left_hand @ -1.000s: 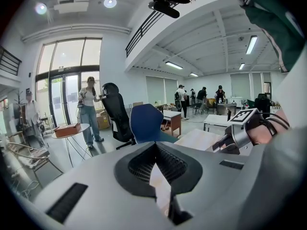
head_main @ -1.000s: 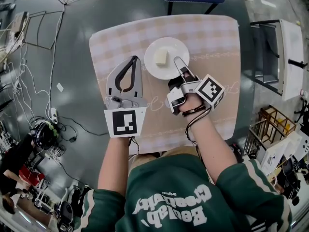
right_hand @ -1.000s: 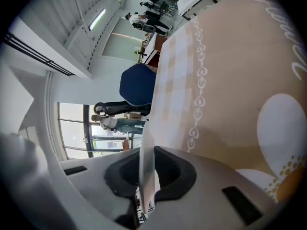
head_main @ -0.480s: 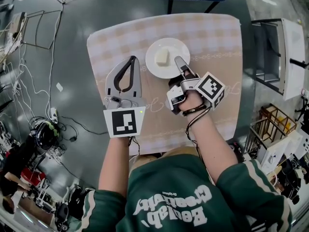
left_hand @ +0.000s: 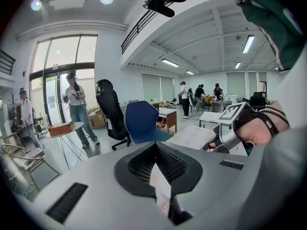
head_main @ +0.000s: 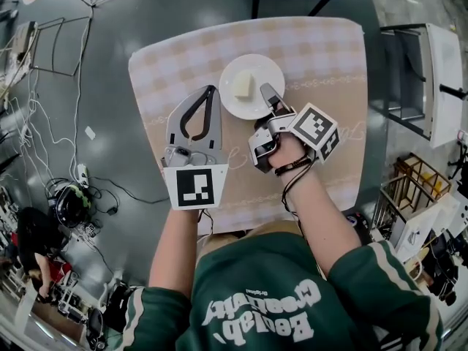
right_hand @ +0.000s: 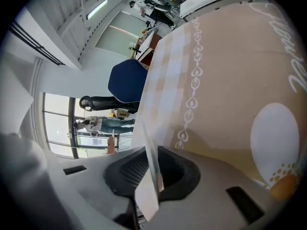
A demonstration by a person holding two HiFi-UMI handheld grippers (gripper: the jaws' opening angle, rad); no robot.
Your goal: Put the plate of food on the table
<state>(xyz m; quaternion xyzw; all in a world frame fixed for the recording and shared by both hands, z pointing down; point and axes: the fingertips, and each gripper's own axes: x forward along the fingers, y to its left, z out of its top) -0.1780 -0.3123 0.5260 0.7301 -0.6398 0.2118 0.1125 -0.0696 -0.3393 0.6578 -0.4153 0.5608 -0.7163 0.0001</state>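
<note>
Change nil: white round plate [head_main: 262, 99] stayed on checked surface [head_main: 322, 57], my right tool [head_main: 269, 92] pinching its rim, left tool [head_main: 213, 89] pressed together; release pending.

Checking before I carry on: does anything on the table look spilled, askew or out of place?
Nothing stands out. The white plate looks level over the checked table, the pale food block near its middle, nothing spilled. The right gripper pinches its rim; the left gripper is shut and empty.
</note>
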